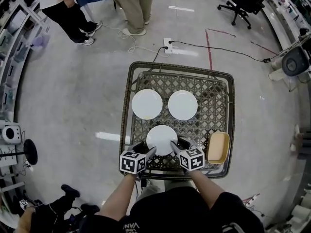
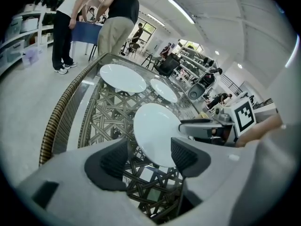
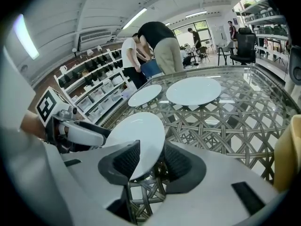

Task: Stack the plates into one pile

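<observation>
Three white plates lie on a glass-topped lattice table (image 1: 127,106). Two sit side by side at the back, the left plate (image 1: 146,104) (image 2: 123,77) (image 3: 145,95) and the right plate (image 1: 182,105) (image 2: 163,89) (image 3: 193,90). The front plate (image 1: 162,139) (image 2: 155,131) (image 3: 136,135) lies between both grippers. My left gripper (image 1: 145,150) (image 2: 148,157) is open at its near left edge, with its left pad apart from the plate. My right gripper (image 1: 179,144) (image 3: 146,161) is open with the plate's near right rim between its jaws and a narrow gap showing by one pad.
A tan tray (image 1: 218,147) (image 3: 287,159) rests at the table's front right. Two people (image 1: 73,13) (image 1: 133,4) stand on the floor beyond the table. A power strip with cables (image 1: 168,44) lies by the far edge, and an office chair (image 1: 243,4) stands at the back right.
</observation>
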Motion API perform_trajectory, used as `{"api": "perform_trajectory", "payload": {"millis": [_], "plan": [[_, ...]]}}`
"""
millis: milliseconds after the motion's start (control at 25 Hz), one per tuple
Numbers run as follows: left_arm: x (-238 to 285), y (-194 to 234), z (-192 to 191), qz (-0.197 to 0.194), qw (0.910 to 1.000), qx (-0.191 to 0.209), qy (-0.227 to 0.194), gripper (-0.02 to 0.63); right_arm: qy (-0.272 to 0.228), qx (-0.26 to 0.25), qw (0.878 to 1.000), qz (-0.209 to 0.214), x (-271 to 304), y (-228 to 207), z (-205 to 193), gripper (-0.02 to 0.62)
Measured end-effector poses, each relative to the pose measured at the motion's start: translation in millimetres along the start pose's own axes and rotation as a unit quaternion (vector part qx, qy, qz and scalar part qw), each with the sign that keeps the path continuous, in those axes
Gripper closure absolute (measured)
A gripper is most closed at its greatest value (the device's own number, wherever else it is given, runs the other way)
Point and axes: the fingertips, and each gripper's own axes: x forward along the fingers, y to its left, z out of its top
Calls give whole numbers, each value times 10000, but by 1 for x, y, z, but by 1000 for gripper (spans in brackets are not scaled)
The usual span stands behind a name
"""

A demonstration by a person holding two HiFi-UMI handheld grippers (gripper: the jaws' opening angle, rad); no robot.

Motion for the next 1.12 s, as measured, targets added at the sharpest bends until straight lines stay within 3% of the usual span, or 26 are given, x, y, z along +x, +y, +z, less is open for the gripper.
{"api": "perform_trajectory", "payload": {"millis": [480,1120], "plan": [[-1,-6,3,-74,9999,21,-68,322,-50,18,9999,159,-1,10,11,433],[-15,44,85,280,9964,-184,-776,322,-617,-459,9955,547,53,22,117,433]]}}
